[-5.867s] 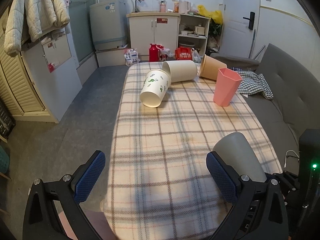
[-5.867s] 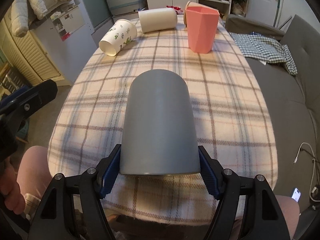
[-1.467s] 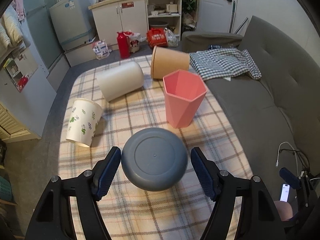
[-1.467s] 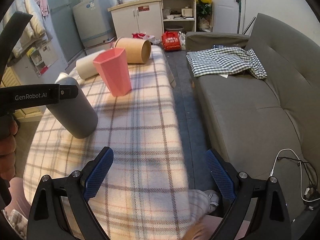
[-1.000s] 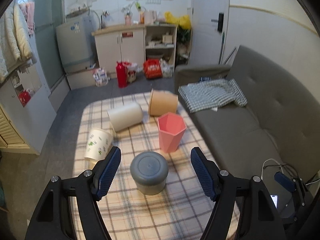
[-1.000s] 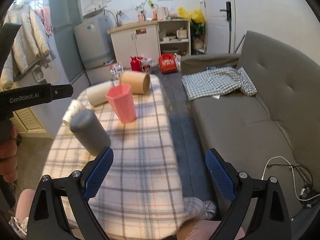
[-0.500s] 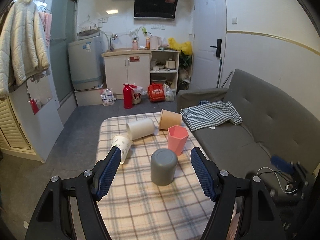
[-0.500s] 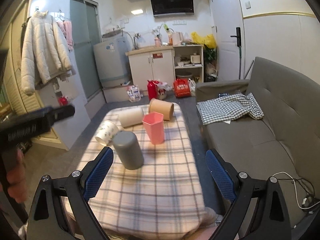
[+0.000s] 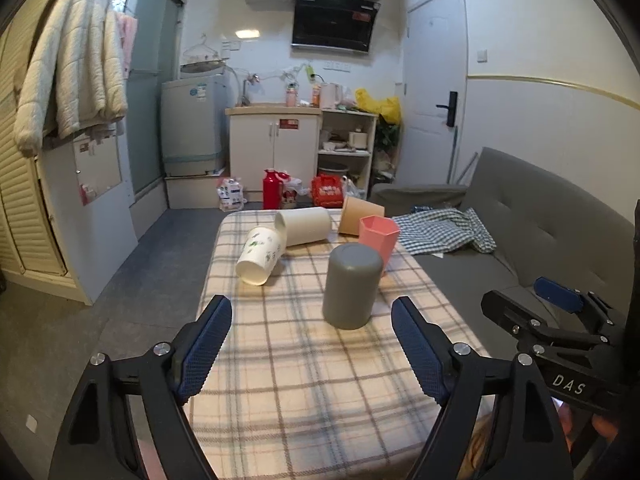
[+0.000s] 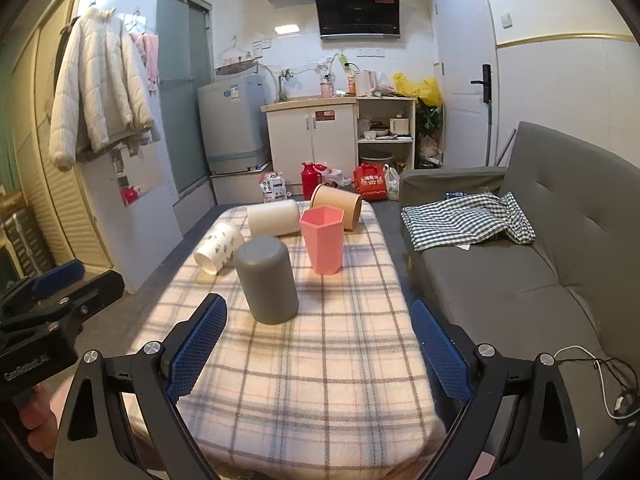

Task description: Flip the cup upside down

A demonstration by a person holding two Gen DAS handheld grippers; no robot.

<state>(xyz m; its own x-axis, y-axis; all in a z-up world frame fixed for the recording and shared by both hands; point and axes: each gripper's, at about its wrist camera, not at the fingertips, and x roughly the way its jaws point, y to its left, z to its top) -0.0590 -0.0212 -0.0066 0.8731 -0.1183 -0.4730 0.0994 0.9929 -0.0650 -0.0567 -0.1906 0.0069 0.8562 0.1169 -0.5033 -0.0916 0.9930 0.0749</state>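
Observation:
A grey cup (image 9: 351, 285) stands upside down on the plaid-covered table (image 9: 320, 380); it also shows in the right wrist view (image 10: 267, 280). My left gripper (image 9: 312, 344) is open and empty, held back from the cup near the table's front edge. My right gripper (image 10: 318, 346) is open and empty, also short of the cup. Each gripper shows at the edge of the other's view.
A pink hexagonal cup (image 10: 323, 238) stands upright behind the grey one. A patterned paper cup (image 10: 219, 247), a white cup (image 10: 274, 218) and a tan cup (image 10: 336, 204) lie on their sides at the far end. A grey sofa (image 10: 540, 264) with a checked cloth runs along the right.
Both grippers have pulled back and lowered toward the table's front edge, so the cups look nearer. The grey cup stays upside down where it was.

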